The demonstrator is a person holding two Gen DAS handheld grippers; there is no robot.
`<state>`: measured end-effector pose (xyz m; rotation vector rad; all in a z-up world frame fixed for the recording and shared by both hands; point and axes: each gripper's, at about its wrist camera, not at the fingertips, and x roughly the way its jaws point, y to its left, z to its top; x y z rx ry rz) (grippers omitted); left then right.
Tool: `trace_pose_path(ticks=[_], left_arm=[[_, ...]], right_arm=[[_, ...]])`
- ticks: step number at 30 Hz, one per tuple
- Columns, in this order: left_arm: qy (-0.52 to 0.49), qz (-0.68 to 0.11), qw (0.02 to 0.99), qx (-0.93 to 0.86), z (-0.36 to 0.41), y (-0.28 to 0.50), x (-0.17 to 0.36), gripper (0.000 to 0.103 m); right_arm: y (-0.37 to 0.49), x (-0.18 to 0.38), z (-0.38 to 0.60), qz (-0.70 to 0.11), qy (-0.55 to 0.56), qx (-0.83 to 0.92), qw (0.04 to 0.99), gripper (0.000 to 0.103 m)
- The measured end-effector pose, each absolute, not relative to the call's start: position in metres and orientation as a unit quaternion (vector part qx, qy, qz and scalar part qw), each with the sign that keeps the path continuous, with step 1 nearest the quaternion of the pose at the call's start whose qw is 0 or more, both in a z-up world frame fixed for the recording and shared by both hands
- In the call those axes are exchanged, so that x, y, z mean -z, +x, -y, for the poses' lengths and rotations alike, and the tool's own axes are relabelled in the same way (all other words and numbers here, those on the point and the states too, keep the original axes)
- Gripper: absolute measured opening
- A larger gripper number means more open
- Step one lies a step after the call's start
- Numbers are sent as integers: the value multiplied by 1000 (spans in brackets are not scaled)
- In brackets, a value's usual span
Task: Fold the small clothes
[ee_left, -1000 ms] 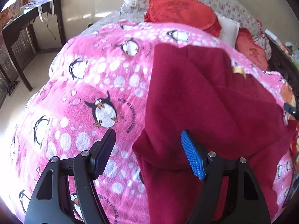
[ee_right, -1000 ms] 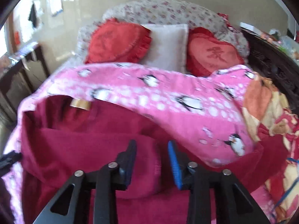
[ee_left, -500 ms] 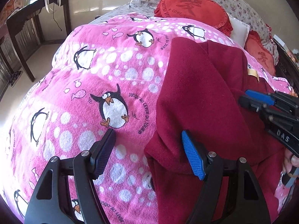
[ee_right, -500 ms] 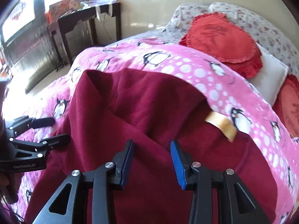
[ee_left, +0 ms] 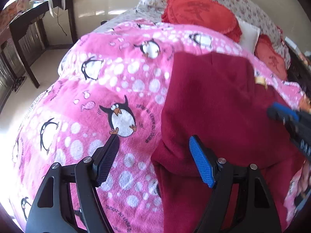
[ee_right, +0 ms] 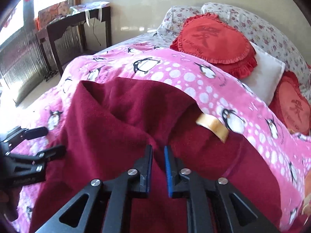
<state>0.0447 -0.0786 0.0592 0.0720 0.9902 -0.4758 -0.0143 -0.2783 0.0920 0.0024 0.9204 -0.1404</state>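
Our right gripper (ee_right: 157,155) has just been closing, its jaws now narrow over a raised ridge of the dark red garment (ee_right: 120,120), though we cannot tell whether the pads already press the cloth; we should pinch that fold fully before lifting, while our left gripper (ee_left: 153,155) stays spread wide astride the garment's left edge. The garment lies rumpled on the pink penguin blanket (ee_left: 116,73) covering the bed. Beyond it sit red heart cushions (ee_right: 215,40), floral pillows (ee_right: 272,31) and a dark side table (ee_right: 77,25) by the wall.
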Motion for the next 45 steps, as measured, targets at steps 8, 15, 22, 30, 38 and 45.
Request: trace_pose_path(ticks=[8,15,22,30,38,45], left_arm=[[51,-469,839,273,108,29,-58,75],[107,-478,835,250,125,21,-46,75],[64,-455,846,272,113,5,-79,75],[92,-460,830,302,142,-14,-76,75],[79,-487,824,280,138,-13,-53,75],[114,-485,823,274,146,-17,-41,75]], right_arm=[[-108,-74,330,-463,66,179,865,40],[-133,-72,351,-459,130,179,861,40],[-194,-86,388,-424,187,235,854,41],[-248,-89,425,-421,226,292,828,41],[-221,-98,405,-412,219,244,850,42],[-180,-86,391,-403,227,211,861,42]])
